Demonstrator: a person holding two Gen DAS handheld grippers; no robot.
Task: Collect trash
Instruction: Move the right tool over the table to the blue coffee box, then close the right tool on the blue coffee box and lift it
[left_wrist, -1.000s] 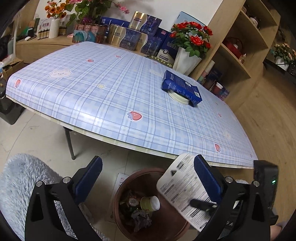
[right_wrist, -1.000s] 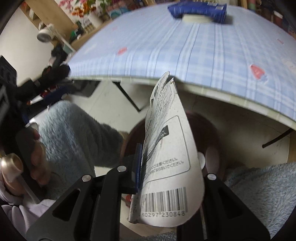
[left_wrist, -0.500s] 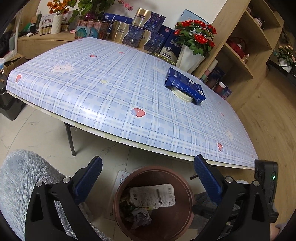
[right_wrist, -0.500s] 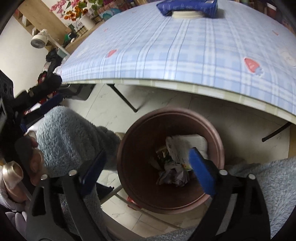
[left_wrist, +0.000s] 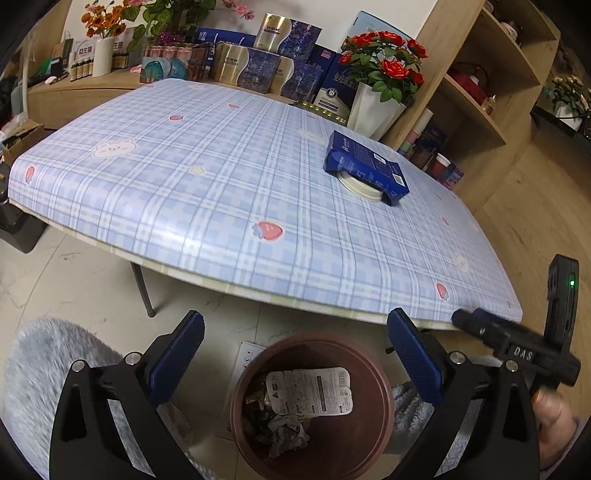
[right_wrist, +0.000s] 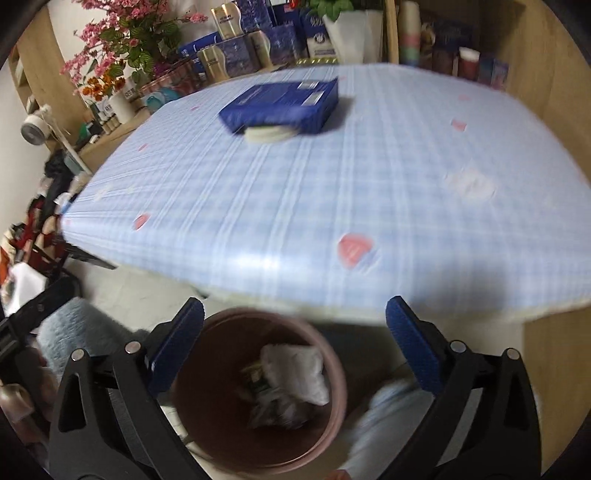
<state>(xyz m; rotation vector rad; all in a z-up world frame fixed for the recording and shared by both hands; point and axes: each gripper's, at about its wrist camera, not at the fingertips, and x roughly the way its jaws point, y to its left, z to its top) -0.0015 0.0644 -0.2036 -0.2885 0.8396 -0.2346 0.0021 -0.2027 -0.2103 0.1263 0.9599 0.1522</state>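
A brown trash bin (left_wrist: 373, 376) stands on the floor below the table's near edge; it also shows in the right wrist view (right_wrist: 334, 362). A white printed wrapper (left_wrist: 310, 391) lies on crumpled trash inside it, seen blurred in the right wrist view (right_wrist: 295, 369). My left gripper (left_wrist: 295, 354) is open and empty above the bin. My right gripper (right_wrist: 293, 347) is open and empty above the bin too. A blue box (left_wrist: 365, 170) lies on a white lid (left_wrist: 360, 186) on the table; the box shows in the right wrist view (right_wrist: 280, 105).
The table (left_wrist: 221, 192) has a blue plaid cloth. A white vase of red roses (left_wrist: 376, 107) and gift boxes (left_wrist: 258, 66) stand at its far edge. Wooden shelves (left_wrist: 480, 92) are at the right. A grey fluffy rug (left_wrist: 33, 373) lies at the left.
My right gripper opened and dropped the white wrapper into the bin, then rose and tilted up toward the table. My left gripper stayed open and lifted slightly.
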